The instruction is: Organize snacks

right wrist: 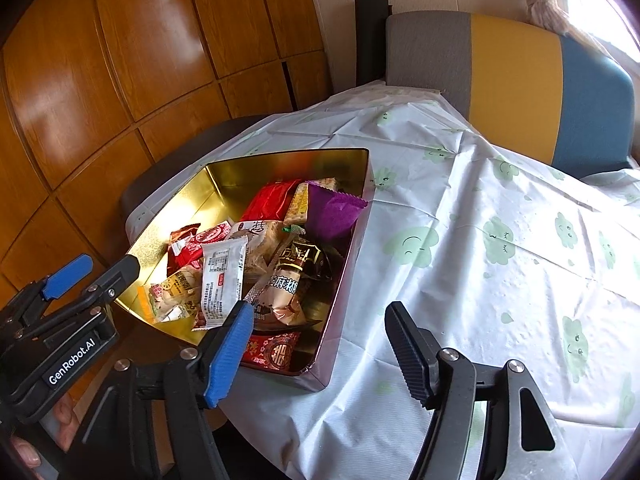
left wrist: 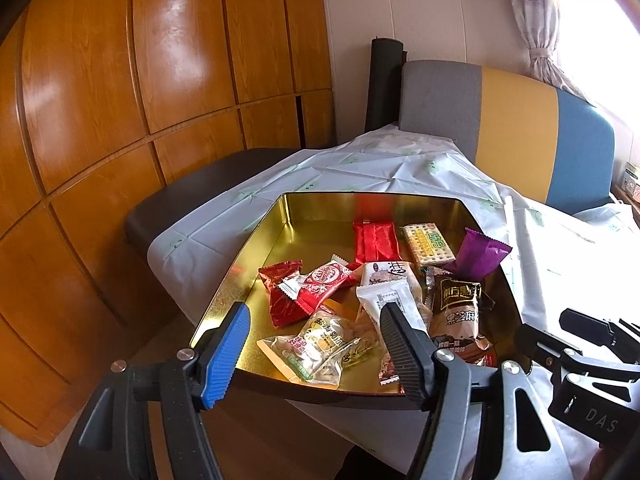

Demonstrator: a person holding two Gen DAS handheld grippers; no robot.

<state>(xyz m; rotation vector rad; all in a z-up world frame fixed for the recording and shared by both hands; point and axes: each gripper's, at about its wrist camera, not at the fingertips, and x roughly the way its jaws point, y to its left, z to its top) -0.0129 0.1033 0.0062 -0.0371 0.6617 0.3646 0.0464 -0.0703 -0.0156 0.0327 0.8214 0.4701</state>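
Note:
A gold tin box (left wrist: 320, 208) (right wrist: 352, 240) sits on the table and holds several wrapped snacks: red packs (left wrist: 374, 242), a cracker pack (left wrist: 428, 245), a purple pack (left wrist: 478, 256) (right wrist: 334, 210), a brown sesame pack (left wrist: 456, 316) (right wrist: 292, 280), a white pack (right wrist: 222, 280) and a clear nut pack (left wrist: 320, 346). My left gripper (left wrist: 316, 356) is open and empty over the box's near edge. My right gripper (right wrist: 320, 354) is open and empty, just right of the box's near corner. Each gripper shows in the other's view, the right one (left wrist: 580, 344) and the left one (right wrist: 92, 276).
The table carries a white cloth with green cloud prints (right wrist: 500, 240). A grey, yellow and blue chair back (right wrist: 520, 80) stands behind it, a dark seat (left wrist: 192, 184) to the left, wooden cabinet panels (left wrist: 120, 100) beyond. A curtain (left wrist: 540, 12) hangs at the window.

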